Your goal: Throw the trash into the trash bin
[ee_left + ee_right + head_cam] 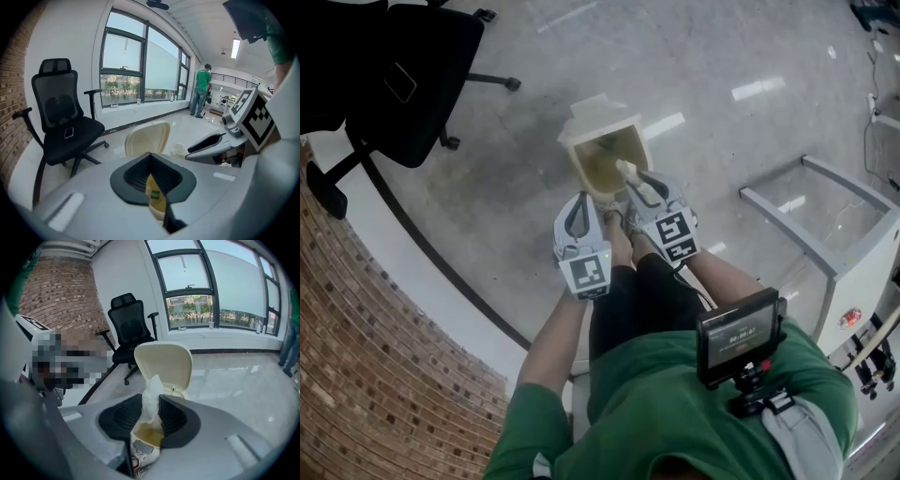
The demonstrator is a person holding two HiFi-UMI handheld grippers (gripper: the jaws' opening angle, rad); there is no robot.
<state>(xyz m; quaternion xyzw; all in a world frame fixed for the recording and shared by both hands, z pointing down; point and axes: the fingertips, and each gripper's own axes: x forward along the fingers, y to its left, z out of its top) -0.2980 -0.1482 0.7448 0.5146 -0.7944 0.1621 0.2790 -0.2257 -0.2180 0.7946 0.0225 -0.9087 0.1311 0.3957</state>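
Observation:
A cream trash bin (602, 150) stands on the floor with its lid (164, 363) swung up and its mouth facing me. My right gripper (636, 184) hangs just over the bin's near rim, shut on a crumpled white tissue (152, 399) that sticks up between its black pads. The tissue (625, 170) shows over the bin's opening in the head view. My left gripper (581, 197) is beside it on the left, short of the bin's near edge, with its jaw tips together and nothing held. In the left gripper view the bin lid (147, 138) lies straight ahead.
A black office chair (403, 75) stands at the far left by a brick wall (375, 366). A white metal frame (825, 234) is at the right. My shoes (140, 458) are just below the bin. Far off, a person in green (202, 89) stands by the windows.

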